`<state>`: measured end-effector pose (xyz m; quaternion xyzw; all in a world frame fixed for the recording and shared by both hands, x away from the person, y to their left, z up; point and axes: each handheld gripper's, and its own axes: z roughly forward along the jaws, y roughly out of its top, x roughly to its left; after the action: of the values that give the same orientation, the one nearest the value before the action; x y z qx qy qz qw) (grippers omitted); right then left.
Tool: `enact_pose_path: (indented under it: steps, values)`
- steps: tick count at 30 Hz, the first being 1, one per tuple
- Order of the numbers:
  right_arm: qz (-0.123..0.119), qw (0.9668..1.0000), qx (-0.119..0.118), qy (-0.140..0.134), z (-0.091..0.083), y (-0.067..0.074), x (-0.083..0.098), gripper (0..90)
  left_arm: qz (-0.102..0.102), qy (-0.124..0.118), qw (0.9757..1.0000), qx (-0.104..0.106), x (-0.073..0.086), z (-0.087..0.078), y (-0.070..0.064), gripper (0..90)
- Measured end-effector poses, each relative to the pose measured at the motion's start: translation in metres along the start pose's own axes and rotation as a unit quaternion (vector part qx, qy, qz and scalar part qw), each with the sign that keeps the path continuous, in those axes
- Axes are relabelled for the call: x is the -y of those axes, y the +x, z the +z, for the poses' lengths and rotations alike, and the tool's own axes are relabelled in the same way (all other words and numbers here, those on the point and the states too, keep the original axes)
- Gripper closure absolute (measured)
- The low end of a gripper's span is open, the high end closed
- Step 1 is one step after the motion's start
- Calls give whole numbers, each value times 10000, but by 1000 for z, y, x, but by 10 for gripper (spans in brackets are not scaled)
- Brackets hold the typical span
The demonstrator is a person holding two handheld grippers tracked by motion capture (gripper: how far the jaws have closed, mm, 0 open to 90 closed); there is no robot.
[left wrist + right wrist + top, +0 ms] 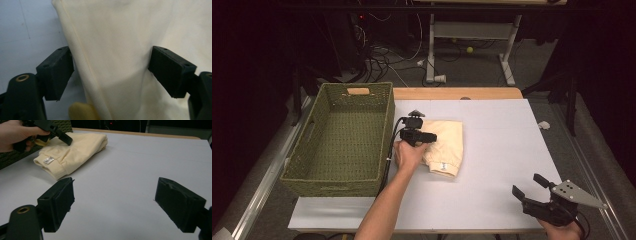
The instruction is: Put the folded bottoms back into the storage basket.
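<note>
A folded cream garment (446,145) of soft, matt knit cloth with a ribbed hem lies on a smooth, matt white tabletop (502,165) edged in pale wood. The green basket (341,140) is coarse woven fibre. The left gripper (110,67) has matt black plastic jaws.

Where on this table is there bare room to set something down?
Free: the mat between garment and right gripper, plus its far right corner; the basket floor too. Crowded: the strip between basket and garment, where the left gripper works.
</note>
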<state>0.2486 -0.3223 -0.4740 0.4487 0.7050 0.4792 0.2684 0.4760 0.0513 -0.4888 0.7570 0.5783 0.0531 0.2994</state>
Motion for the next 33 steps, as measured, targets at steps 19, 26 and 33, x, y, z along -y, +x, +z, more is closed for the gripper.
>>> enact_pose_path:
  steps: [19,26,33]
  values:
    - [-50,10000,6,54,2,1,0,165,139,182,9972,716,4,11,0,320]
    - [-72,10000,10,59,2,2,0,165,77,230,9942,1050,3,10,2,551]
    - [-58,10000,12,71,2,1,0,165,275,161,9967,742,2,3,-10,616]
